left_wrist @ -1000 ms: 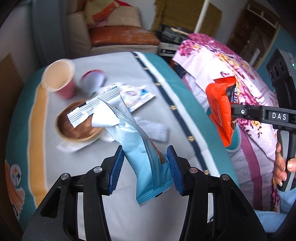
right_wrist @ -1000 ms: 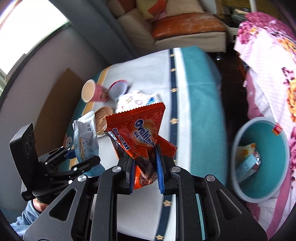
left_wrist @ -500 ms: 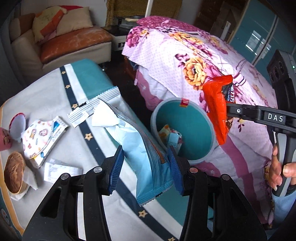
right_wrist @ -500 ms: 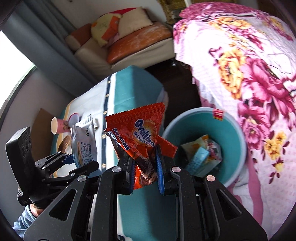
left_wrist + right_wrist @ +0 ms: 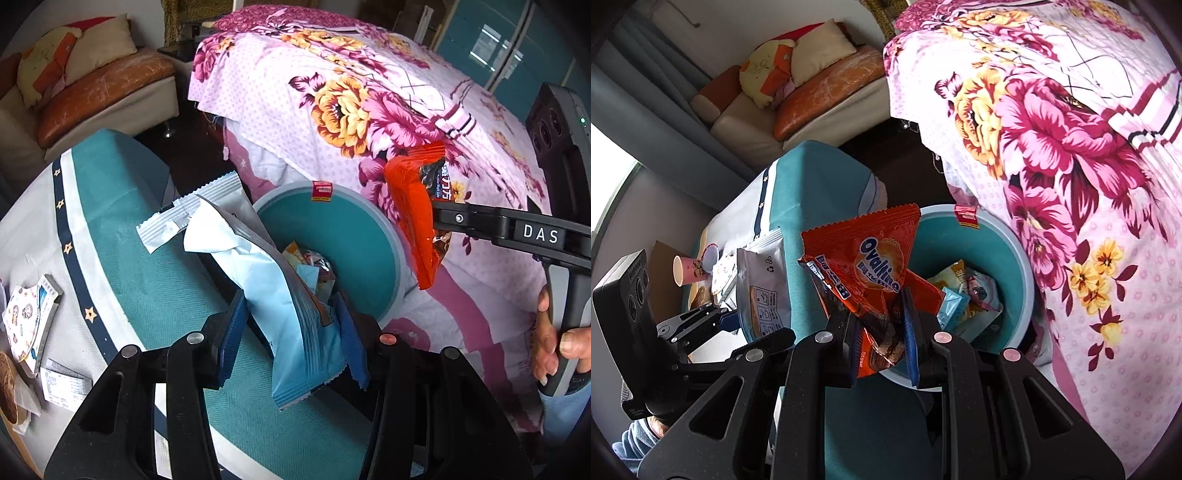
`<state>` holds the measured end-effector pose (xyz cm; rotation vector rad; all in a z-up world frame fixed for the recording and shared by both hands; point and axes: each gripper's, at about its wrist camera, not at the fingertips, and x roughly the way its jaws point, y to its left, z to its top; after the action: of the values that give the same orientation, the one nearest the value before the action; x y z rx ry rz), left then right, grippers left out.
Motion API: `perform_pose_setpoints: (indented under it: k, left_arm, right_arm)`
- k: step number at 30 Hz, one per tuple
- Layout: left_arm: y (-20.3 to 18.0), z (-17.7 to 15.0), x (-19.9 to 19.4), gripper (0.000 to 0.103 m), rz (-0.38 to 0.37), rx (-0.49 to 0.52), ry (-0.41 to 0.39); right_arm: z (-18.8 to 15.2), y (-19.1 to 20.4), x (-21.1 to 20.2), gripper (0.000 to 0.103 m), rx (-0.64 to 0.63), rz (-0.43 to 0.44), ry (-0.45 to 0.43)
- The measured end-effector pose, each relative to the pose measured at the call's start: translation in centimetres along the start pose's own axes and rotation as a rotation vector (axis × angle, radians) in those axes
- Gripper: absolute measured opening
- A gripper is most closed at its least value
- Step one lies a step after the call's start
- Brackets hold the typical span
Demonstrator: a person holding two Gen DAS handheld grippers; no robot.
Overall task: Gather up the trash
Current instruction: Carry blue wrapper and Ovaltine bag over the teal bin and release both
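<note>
Left gripper pinches a blue wrapper; right gripper pinches an orange wrapper, both seemingly above the bin mid-frame.

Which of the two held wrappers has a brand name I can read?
The orange wrapper in the right gripper reads Ovaltine; the left gripper holds a pale blue wrapper.

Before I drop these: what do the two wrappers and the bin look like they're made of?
Orange wrapper: glossy printed plastic film, judging by its sheen, creases and serrated seal edge.
Light blue wrapper: likely foil-lined film; matte blue outside, silvery crimped top.
Teal bin: apparently moulded plastic, with a smooth, even wall and a paler rim.
</note>
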<state>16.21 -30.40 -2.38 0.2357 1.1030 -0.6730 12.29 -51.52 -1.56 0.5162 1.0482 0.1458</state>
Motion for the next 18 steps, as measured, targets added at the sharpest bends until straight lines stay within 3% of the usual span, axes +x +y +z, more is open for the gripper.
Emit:
perform_pose_setpoints:
  k: [14,16,18]
  left_arm:
    - [-2.7,2.3,3.9,0.051,-0.031,0.047,0.054]
    - [-2.9,2.4,4.3,0.057,-0.029,0.050,0.056]
    - [-2.9,2.6,4.5,0.072,-0.023,0.047,0.051]
  right_arm:
    - [0.8,-3.6,0.3,0.018,0.043,-0.028,0.022]
    - [0.9,-3.7,0.5,0.018,0.045,-0.033,0.028]
    - [1.0,-3.8,0.6,0.018,0.047,-0.036,0.031]
